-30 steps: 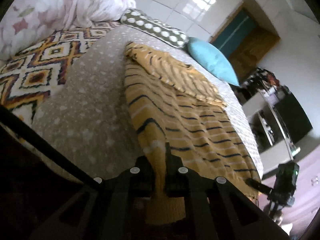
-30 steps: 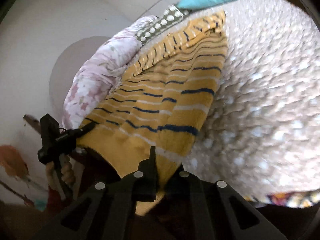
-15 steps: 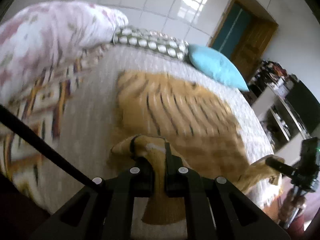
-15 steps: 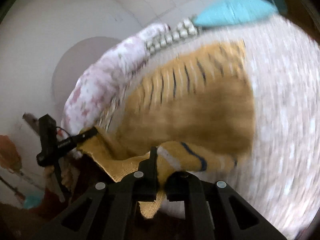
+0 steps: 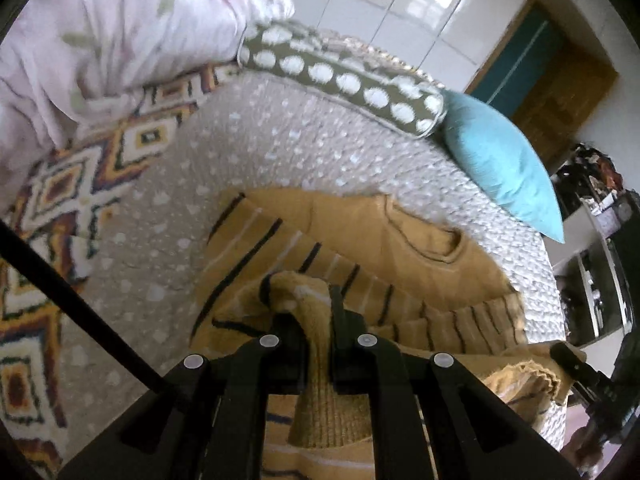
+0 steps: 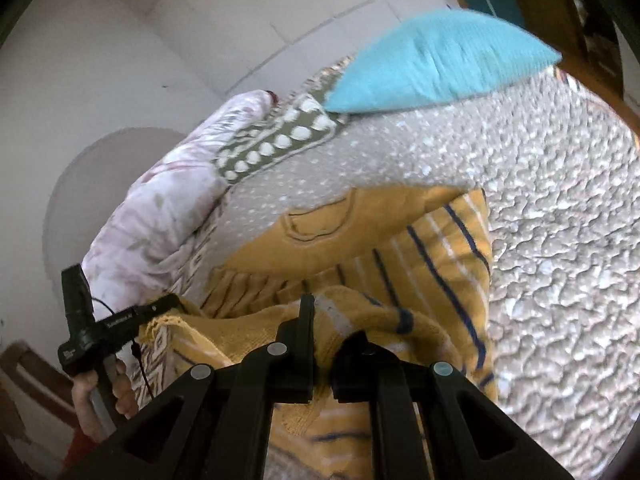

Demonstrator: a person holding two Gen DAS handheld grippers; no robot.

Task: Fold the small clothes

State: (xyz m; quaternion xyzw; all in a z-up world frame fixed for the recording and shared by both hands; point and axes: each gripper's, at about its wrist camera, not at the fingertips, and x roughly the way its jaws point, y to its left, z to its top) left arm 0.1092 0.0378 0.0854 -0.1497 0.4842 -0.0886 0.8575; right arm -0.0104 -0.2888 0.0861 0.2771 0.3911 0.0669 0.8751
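Note:
A mustard-yellow knitted sweater with dark and white stripes (image 5: 360,248) lies on the grey dotted bedspread (image 5: 256,152), its lower half folded up over the upper half toward the neckline. My left gripper (image 5: 318,316) is shut on one hem corner of the sweater. My right gripper (image 6: 322,320) is shut on the other hem corner, and the sweater (image 6: 432,264) spreads out ahead of it. Each gripper shows at the edge of the other's view: the right one (image 5: 576,364) and the left one (image 6: 132,316).
A teal pillow (image 5: 500,168) and a green pillow with white dots (image 5: 344,84) lie at the head of the bed. A pink floral quilt (image 5: 112,36) and a patterned blanket (image 5: 60,184) lie on the left. A wooden door (image 5: 560,88) and shelves (image 5: 600,240) stand on the right.
Both grippers have carried the sweater's hem forward across the bed, so the lower half now lies folded over the upper half. Both stay shut on the hem.

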